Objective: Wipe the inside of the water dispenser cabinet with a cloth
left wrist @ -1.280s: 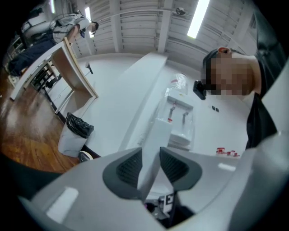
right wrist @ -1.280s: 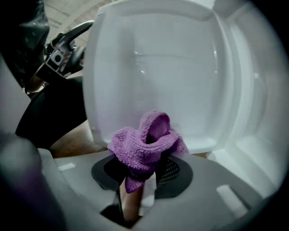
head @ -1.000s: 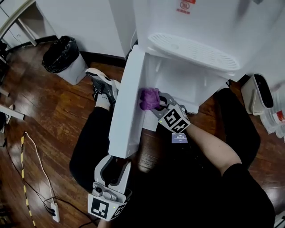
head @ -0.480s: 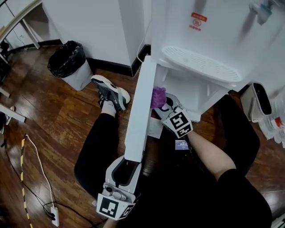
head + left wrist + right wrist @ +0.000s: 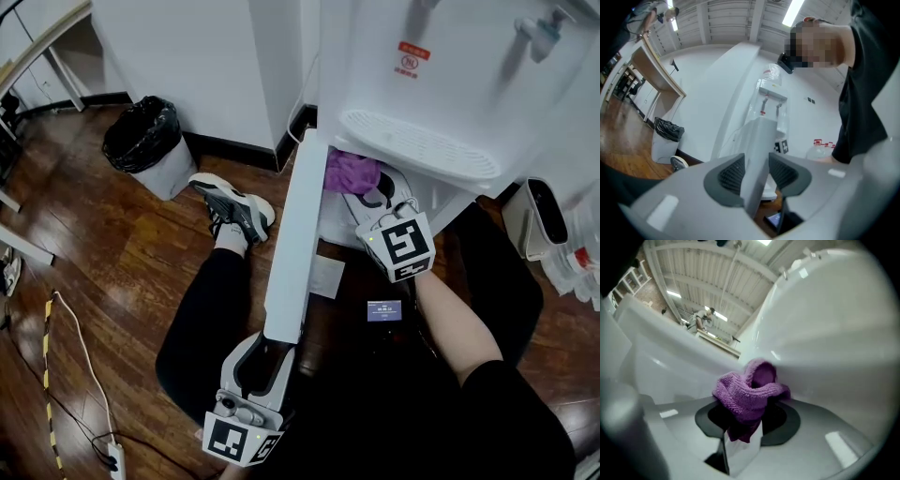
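The white water dispenser [image 5: 441, 66] stands at the top right with its cabinet door [image 5: 295, 234] swung open, seen edge-on. My left gripper [image 5: 270, 354] is shut on the door's lower edge; in the left gripper view both pads [image 5: 732, 176] press the thin white door [image 5: 758, 140]. My right gripper [image 5: 364, 190] is shut on a bunched purple cloth [image 5: 351, 171], high in the cabinet opening just under the drip tray [image 5: 417, 141]. The right gripper view has the purple cloth [image 5: 749, 392] against the white inner wall [image 5: 825, 348].
A bin lined with a black bag [image 5: 142, 139] stands at the left wall. The person's shoe [image 5: 232, 208] and leg lie beside the door. A small lit screen [image 5: 384, 309] and a white sheet [image 5: 328, 277] lie on the wooden floor. A white container [image 5: 539, 216] sits at right.
My right gripper has risen with the purple cloth from the lower part of the cabinet opening to just under the drip tray. The left gripper has kept its hold on the door.
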`<state>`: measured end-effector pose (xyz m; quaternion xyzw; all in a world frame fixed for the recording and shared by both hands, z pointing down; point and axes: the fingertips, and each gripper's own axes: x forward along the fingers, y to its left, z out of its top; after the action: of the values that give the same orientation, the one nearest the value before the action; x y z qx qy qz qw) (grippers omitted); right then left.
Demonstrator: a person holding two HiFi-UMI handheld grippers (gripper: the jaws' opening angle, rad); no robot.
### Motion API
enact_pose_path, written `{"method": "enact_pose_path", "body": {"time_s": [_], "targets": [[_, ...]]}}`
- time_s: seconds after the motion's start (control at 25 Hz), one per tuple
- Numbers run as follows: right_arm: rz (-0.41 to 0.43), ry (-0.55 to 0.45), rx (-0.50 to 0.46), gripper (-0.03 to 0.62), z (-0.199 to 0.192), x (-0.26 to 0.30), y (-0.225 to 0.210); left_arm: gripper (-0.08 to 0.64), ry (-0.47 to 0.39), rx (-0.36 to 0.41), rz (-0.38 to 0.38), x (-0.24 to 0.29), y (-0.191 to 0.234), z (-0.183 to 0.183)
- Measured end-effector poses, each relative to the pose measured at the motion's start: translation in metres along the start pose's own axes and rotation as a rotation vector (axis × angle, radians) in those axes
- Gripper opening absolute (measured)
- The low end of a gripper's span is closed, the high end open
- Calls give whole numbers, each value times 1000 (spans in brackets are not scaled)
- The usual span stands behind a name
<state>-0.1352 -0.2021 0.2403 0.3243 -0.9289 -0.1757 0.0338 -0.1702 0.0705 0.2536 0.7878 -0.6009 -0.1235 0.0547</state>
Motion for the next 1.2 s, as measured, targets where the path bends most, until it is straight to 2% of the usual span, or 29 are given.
{"method": "enact_pose_path", "body": {"time_s": [0.08, 0.16, 0.24, 0.32, 0.44, 0.56, 0.68, 0.8, 0.88, 0.92, 1.0, 1.08, 1.12, 1.16, 1.2], "targets": [[-30, -76, -6, 142, 29, -1, -3, 178, -6, -4, 4, -1, 0, 1], [-41, -95, 31, 141, 19, -3, -3, 178, -1, -6, -2, -2, -2, 0], [-25, -66, 32, 140, -6, 0, 3, 178, 2, -2, -12, -1, -3, 0], [19, 20, 50, 140, -54, 6, 19, 178, 7, -3, -13, 1, -2, -2], [93, 209, 105, 140, -142, 4, 55, 178, 16, -15, -9, 1, -2, -3], [187, 394, 49, 140, -210, -1, 86, 178, 11, -19, -14, 3, -2, -1], [315, 499, -82, 140, -239, -13, 120, 178, 12, -31, -16, 4, -1, -2], [410, 538, -188, 140, -239, -23, 145, 178, 10, -31, -13, 4, -1, -1], [517, 553, -271, 140, -230, -35, 163, 178, 3, -28, -2, 4, 1, 0], [599, 556, -314, 140, -223, -47, 177, 178, -3, -26, 6, 3, 2, 1], [813, 544, -371, 140, -204, -84, 216, 178, -20, -19, 25, 1, 4, 3], [1047, 502, -366, 141, -178, -130, 263, 179, -46, -20, 44, 0, 8, 4], [1131, 480, -350, 141, -168, -147, 281, 179, -59, -28, 55, -1, 10, 4], [1169, 467, -328, 144, -165, -155, 292, 171, -70, -41, 67, -2, 12, 5], [1160, 466, -293, 144, -166, -153, 293, 164, -76, -52, 77, -3, 14, 5]]}}
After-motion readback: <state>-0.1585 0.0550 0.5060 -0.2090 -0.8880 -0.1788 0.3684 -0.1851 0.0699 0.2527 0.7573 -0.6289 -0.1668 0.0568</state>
